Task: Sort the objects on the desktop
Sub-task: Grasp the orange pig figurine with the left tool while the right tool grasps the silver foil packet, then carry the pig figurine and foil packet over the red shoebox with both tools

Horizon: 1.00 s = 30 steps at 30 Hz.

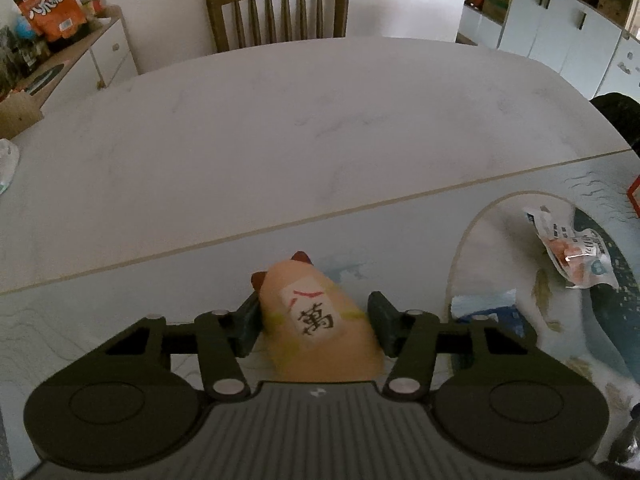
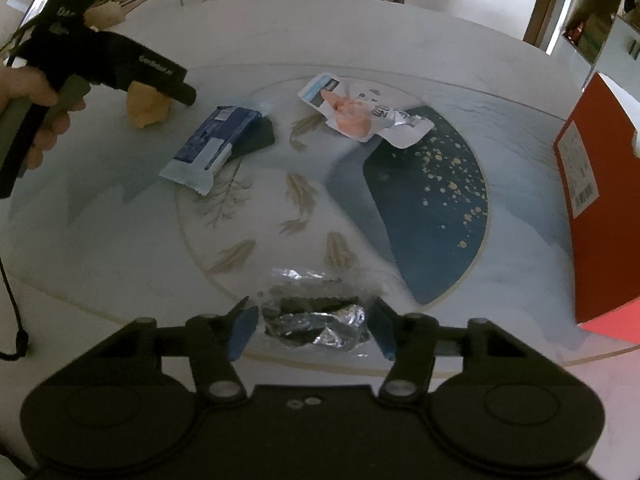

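The peach-coloured cat figurine (image 1: 316, 320), marked with a white tile bearing a black character, is seen on the printed table mat (image 1: 120, 300) between the fingers of the left gripper (image 1: 316, 322). The left pad is pressed against its flank; the right pad is at its other side, though contact there cannot be judged with certainty. In the right wrist view the same figurine (image 2: 146, 106) is seen at the far left of the mat, under the gripper held by a person's hand (image 2: 36, 112).

A crumpled foil wrapper (image 2: 320, 320) is framed by the fingers of the right gripper (image 2: 314, 326); a small gap is visible at each blue pad, so the jaws stand part open around it without pressing.

Farther out on the mat, a blue snack bar (image 2: 216, 140) is shown lying against a dark block, just beside the figurine. A white pouch with an orange print (image 2: 360, 114) lies beyond the centre. A red box (image 2: 600, 208) is seen standing at the right edge. A wooden chair (image 1: 278, 10) is set at the far side of the table (image 1: 280, 120).
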{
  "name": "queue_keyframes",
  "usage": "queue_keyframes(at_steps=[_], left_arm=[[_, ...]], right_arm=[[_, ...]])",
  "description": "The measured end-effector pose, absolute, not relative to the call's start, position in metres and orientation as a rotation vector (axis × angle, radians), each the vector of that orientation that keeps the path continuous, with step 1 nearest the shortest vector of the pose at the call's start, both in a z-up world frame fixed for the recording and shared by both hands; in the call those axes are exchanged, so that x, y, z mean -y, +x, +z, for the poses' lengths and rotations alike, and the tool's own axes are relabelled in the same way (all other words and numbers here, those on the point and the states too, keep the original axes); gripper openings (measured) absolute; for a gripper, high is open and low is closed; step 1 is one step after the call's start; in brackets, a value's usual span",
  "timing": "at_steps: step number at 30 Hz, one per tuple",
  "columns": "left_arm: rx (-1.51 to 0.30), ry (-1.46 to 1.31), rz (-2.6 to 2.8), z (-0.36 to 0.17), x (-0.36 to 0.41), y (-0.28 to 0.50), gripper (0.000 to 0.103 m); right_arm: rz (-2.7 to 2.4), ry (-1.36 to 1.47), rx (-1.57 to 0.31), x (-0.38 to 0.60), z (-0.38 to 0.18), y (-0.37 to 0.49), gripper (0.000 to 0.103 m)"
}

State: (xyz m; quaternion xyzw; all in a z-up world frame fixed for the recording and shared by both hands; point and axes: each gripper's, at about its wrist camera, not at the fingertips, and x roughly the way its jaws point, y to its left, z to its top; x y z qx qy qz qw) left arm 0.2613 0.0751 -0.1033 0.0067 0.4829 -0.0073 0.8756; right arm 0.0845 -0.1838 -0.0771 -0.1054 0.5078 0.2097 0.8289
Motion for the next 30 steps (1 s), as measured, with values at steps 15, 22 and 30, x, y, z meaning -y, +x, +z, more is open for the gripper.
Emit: queue_keyframes(at_steps=[15, 22, 30], left_arm=[[-1.008, -0.016, -0.064, -0.090, -0.073, 0.246, 0.051], [-0.989, -0.001, -0.107, -0.070, -0.061, 0.231, 0.050], [-0.972, 0.015, -0.186, -0.045, -0.038, 0.206, 0.051]], right_arm=[[0.411, -0.165, -1.055, 0.209, -0.063, 0.079, 0.040], [0.401, -0.135, -1.024, 0.221, -0.048, 0.076, 0.040], [0.394, -0.105, -0.993, 0.235, -0.032, 0.070, 0.040]])
